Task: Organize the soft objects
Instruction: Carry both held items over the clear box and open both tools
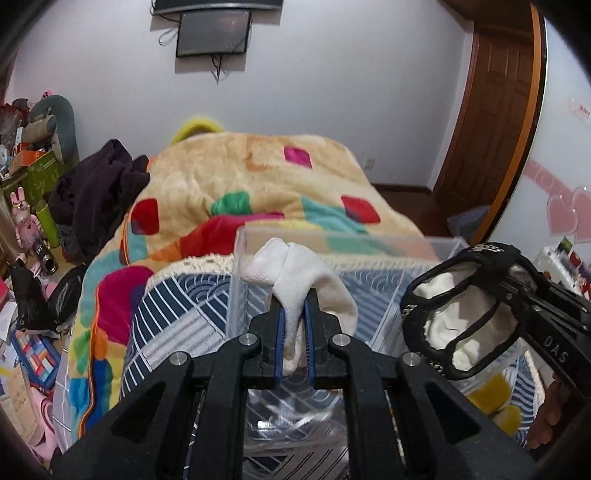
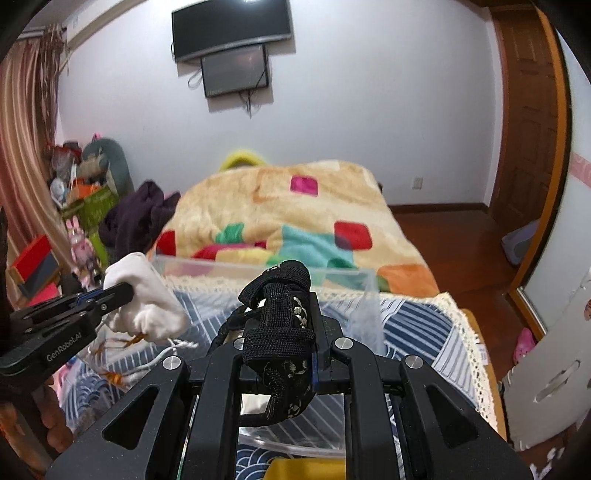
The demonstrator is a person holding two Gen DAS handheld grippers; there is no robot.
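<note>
Home bedroom, blanket-covered bed, wall-mounted TV, wooden door

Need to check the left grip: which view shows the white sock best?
Left wrist view: the white sock sits centred, pinched between the left tongs above the clear bin. The right wrist view shows it at the left edge, side-on.

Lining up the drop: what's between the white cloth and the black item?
Nothing solid: in the left wrist view only the clear box's open interior separates the white cloth from the black item.
</note>
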